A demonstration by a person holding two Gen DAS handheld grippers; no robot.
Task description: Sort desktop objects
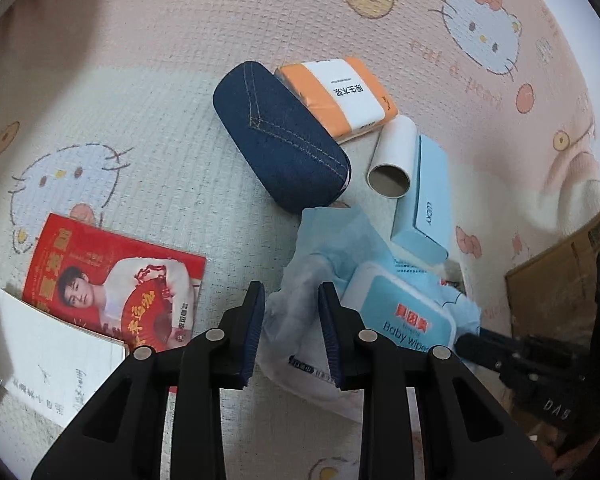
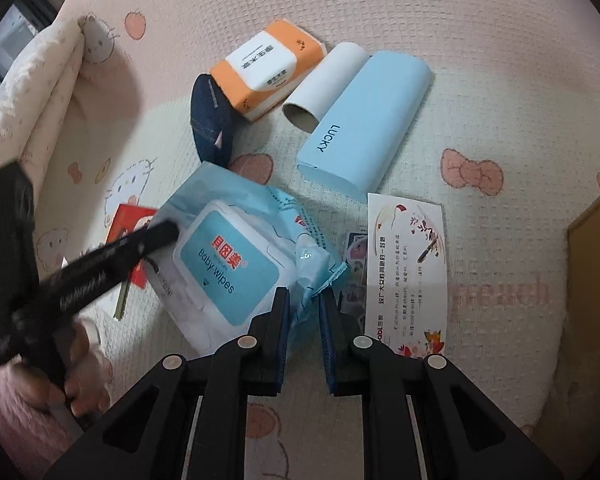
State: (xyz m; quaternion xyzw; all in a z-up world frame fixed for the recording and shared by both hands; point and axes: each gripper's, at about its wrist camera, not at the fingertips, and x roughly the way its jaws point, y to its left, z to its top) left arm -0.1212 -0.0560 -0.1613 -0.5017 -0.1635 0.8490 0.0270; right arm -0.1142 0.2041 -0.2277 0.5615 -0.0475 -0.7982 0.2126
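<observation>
A pink and pale quilted blanket [image 1: 148, 92] printed with cartoon cats covers the surface; a brown cardboard box [image 2: 596, 272] stands at its right edge, and a folded quilt [image 2: 40, 92] lies at the left in the right wrist view.

The baby wipes pack [image 2: 220, 264] lies in the middle. The right gripper [image 2: 304, 304] is closed on the pack's crimped blue end. The left gripper [image 1: 290, 300] has its jaws part open around the pack's other end; whether the pads press on it I cannot tell.

Beyond lie a denim glasses case [image 1: 284, 136], an orange tissue pack [image 1: 336, 92], a cardboard tube [image 1: 392, 160] and a blue "LUCKY" case [image 2: 364, 120].

Only the left wrist view shows a red booklet [image 1: 112, 276] and white paper [image 1: 56, 356] in full. Only the right wrist view shows a printed card [image 2: 408, 272] and a hand [image 2: 80, 384] holding the left gripper.
</observation>
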